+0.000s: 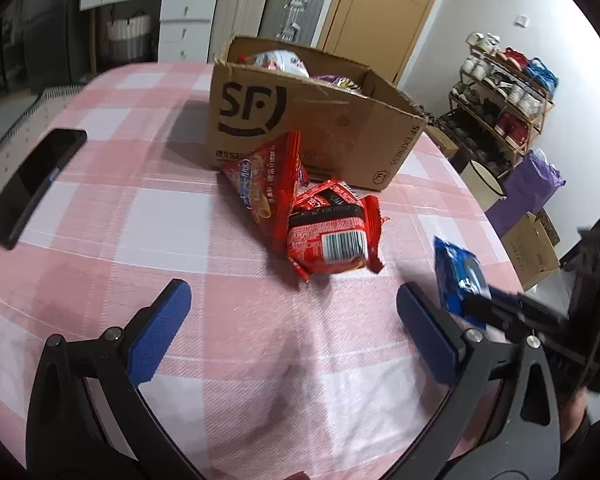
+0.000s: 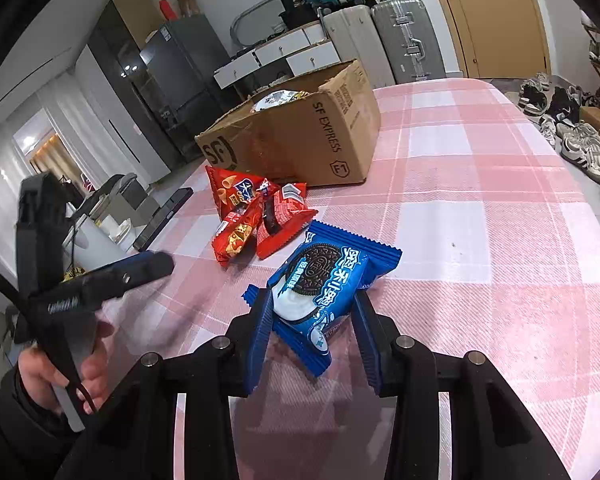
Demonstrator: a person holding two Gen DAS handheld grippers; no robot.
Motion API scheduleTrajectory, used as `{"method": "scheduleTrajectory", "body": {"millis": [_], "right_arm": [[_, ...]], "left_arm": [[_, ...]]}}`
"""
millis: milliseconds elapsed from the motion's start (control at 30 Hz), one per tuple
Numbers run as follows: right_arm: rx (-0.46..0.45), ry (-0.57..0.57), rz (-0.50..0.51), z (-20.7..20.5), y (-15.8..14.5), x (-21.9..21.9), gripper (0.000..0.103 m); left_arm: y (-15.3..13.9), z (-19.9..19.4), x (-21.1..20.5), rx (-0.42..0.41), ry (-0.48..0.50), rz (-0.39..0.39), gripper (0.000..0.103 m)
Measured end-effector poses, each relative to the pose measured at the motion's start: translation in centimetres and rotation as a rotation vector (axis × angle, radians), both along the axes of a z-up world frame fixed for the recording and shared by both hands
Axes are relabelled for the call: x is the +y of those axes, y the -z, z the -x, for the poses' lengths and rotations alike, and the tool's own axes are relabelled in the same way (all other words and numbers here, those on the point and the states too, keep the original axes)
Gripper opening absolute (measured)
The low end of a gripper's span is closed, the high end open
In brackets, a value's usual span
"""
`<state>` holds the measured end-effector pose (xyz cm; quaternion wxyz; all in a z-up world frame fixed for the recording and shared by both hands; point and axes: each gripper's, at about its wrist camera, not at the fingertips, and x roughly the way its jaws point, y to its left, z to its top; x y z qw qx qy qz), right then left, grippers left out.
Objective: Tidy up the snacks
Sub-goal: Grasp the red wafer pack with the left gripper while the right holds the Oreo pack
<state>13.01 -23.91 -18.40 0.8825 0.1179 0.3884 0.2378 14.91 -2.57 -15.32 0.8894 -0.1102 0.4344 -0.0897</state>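
So from the right wrist cam we get the front of the blue Oreo packet [image 2: 320, 292] nice and clear, cookie picture and all, while the left cam only catches it edge-on at the far right [image 1: 458, 276], sticking out of the right gripper [image 2: 312, 340]. That gripper's blue pads are pinching the packet from both sides, so it's held, a bit tilted, over the pink checked tablecloth [image 2: 480, 240]. Our left gripper [image 1: 292, 316] is the opposite story: fingers [image 1: 160, 332] spread wide with nothing between them, just bare cloth underneath. The right cam also shows the hand [image 2: 84, 376] gripping that left tool, which the left cam can't see at all. A little further out, two red snack bags sit touching each other: the lower one lies barcode-up [image 1: 332, 236], and the taller red bag [image 1: 272, 184] leans against the side of the cardboard box [image 1: 308, 120]. Off to the left edge of the table there's a black phone [image 1: 32, 184] lying flat, well apart from the snacks. The box is open on top with the SF logo on its side, and we can see a few packets already inside it [image 1: 284, 60], something silvery-white and something purplish, but can't tell what they are.
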Motion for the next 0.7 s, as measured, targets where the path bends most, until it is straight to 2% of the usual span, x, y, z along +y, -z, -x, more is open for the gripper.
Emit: {"method": "scheduleTrajectory", "body": {"millis": [267, 533, 700], "right_arm": [[-0.056, -0.02, 0.0, 2.1, -2.1, -0.3, 0.04], [-0.034, -0.01, -0.016, 1.7, -1.2, -0.7, 0.04], [-0.027, 0.003, -0.017, 1.5, -1.0, -1.2, 0.04]], "left_arm": [[0.9, -3.6, -1.7, 0.066, -0.001, 0.04, 0.102], [2.4, -6.0, -2.5, 0.104, -0.021, 0.077, 0.102], [3.0, -6.9, -1.8, 0.121, -0.025, 0.154, 0.102]]}}
